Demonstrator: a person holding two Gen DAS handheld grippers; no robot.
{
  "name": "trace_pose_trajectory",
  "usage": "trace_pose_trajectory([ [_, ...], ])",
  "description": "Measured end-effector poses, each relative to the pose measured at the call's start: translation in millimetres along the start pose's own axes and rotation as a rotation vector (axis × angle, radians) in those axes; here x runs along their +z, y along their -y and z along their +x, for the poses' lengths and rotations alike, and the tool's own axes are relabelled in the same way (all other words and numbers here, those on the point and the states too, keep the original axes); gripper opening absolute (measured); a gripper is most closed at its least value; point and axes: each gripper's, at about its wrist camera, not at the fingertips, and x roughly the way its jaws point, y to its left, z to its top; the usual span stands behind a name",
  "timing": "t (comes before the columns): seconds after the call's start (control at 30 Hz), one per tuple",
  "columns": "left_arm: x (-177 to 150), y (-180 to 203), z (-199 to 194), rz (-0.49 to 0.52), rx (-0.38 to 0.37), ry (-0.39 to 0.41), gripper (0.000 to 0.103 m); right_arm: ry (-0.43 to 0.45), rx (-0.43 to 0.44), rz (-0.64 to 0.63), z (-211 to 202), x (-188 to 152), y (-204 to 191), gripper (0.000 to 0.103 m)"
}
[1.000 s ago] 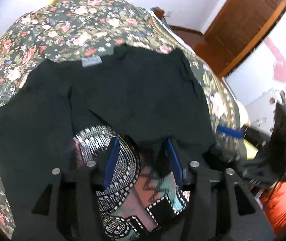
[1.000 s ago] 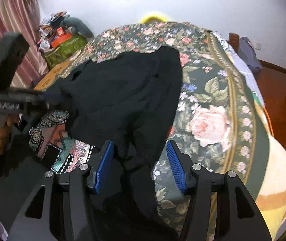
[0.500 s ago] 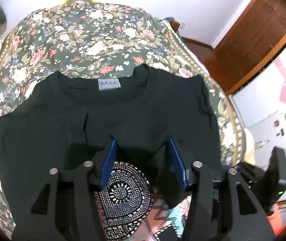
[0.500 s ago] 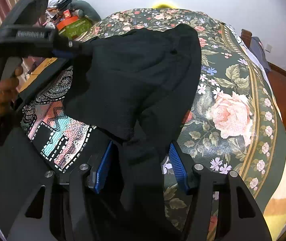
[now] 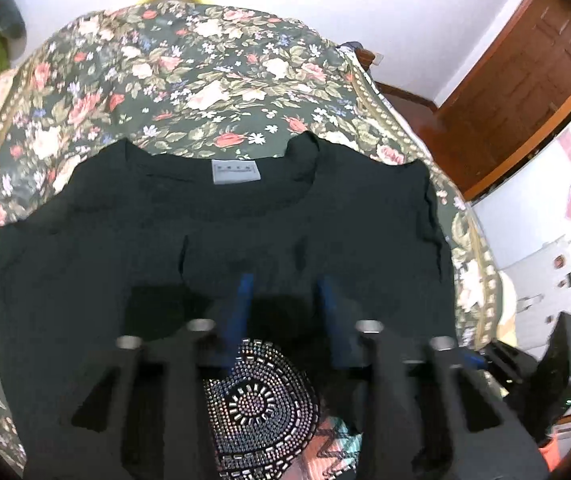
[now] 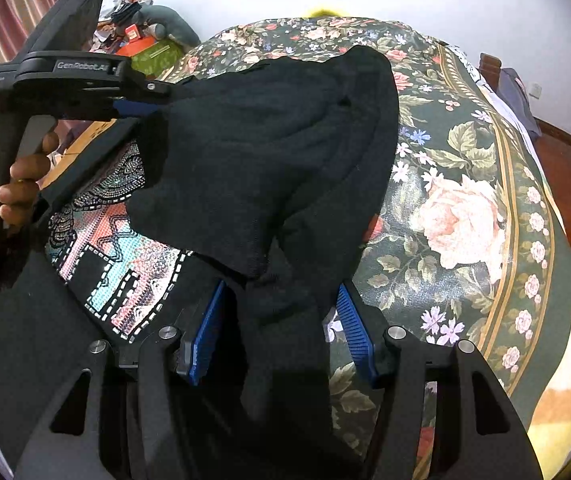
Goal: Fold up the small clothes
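A black t-shirt (image 5: 325, 224) with a beaded, colourful front print (image 5: 257, 404) lies on a floral bedspread (image 5: 213, 80), its white neck label (image 5: 236, 171) facing up. A flap of it is raised and folded over the print (image 6: 133, 264). My left gripper (image 5: 283, 296) holds the black fabric of that flap between its blue pads; in the right wrist view it (image 6: 137, 106) grips the flap's raised corner. My right gripper (image 6: 281, 300) has its jaws wide apart, with a bunched strip of black fabric (image 6: 285, 340) draped between them.
The bedspread (image 6: 465, 208) extends right of the shirt to the bed's edge. A cluttered pile with an orange box (image 6: 141, 40) stands beyond the bed at left. A wooden door (image 5: 517, 80) is at the right, a white wall behind.
My left gripper has carried the flap away from me, towards the collar, covering more of the print. The right gripper stayed open with fabric hanging between its jaws.
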Motion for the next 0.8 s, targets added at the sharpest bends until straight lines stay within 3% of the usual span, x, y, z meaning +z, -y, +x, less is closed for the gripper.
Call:
trace_pose_trajectory([
  [0.17, -2, 14, -2, 0.089, 0.057, 0.028, 0.008, 0.001, 0.005, 0.004, 0, 0, 0, 0.054],
  [0.4, 8, 16, -14, 0.151, 0.172, 0.119, 0.007, 0.003, 0.006, 0.007, -1, -1, 1, 0.054],
  [0.53, 8, 11, 0, 0.164, 0.207, 0.055, 0.008, -0.005, -0.002, 0.007, -1, -1, 1, 0.054],
  [0.7, -3, 2, -20, 0.141, 0.204, 0.056, 0.026, -0.002, -0.022, 0.016, -15, -1, 0, 0.054],
  [0.8, -12, -8, -46, 0.119, 0.211, 0.071, 0.045, 0.022, -0.050, 0.023, -35, -2, 0, 0.055],
])
